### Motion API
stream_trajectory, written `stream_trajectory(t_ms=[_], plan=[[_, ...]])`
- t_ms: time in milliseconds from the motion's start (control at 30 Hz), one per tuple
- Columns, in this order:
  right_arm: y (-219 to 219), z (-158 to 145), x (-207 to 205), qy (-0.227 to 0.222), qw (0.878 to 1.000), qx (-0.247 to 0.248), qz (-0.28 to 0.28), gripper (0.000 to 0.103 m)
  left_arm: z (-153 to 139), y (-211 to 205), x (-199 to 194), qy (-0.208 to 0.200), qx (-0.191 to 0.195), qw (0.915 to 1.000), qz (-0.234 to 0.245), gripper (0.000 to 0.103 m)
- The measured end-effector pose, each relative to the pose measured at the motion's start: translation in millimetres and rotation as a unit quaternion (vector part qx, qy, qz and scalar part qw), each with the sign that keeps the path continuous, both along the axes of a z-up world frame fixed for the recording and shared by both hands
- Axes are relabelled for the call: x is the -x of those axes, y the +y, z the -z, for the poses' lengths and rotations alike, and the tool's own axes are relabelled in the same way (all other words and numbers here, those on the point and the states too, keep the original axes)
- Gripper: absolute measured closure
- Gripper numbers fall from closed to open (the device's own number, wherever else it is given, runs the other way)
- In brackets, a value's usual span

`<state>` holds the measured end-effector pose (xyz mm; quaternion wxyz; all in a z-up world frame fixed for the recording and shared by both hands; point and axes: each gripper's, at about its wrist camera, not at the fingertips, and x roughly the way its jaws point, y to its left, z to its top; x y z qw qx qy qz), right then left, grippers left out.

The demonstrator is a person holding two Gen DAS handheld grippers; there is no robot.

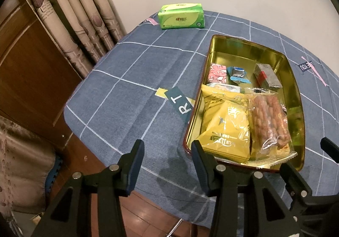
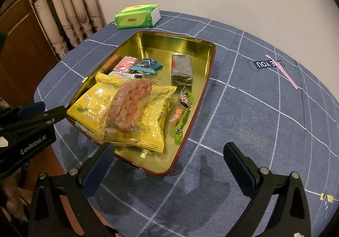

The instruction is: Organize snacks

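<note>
A gold tin tray (image 1: pixel 250 46) (image 2: pixel 161 41) sits on the blue checked tablecloth and holds several snacks. Yellow packets (image 1: pixel 226 124) (image 2: pixel 156 122) lie at its near end under a clear bag of reddish sticks (image 1: pixel 269 118) (image 2: pixel 131 105). A pink packet (image 1: pixel 217 73) (image 2: pixel 125 64), a blue packet (image 1: pixel 238 74) (image 2: pixel 148 65), a dark seaweed block (image 1: pixel 267 76) (image 2: pixel 182 69) and a green snack strip (image 2: pixel 182 112) also lie inside. My left gripper (image 1: pixel 167 152) is open and empty, just before the tray's near left corner. My right gripper (image 2: pixel 169 152) is open and empty, above the tray's near right corner.
A green tissue pack (image 1: pixel 181 15) (image 2: pixel 137 15) lies at the table's far edge. Curtains (image 1: pixel 70 14) and a wooden door (image 1: pixel 27 72) stand to the left. The table edge (image 1: pixel 72 127) drops off at the near left. My left gripper's finger (image 2: pixel 42 116) shows at the right wrist view's left.
</note>
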<state>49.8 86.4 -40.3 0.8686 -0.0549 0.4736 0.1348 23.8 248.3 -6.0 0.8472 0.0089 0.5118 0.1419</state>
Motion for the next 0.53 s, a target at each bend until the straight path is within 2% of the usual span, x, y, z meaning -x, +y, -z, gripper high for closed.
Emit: stream_trajectory(t_ms=[533], plan=[[1.5, 1.0, 1.5, -0.001, 1.000, -0.001, -0.002, 0.001, -0.2, -1.4, 0.0, -0.002, -0.002, 1.0000, 0.002, 0.056]])
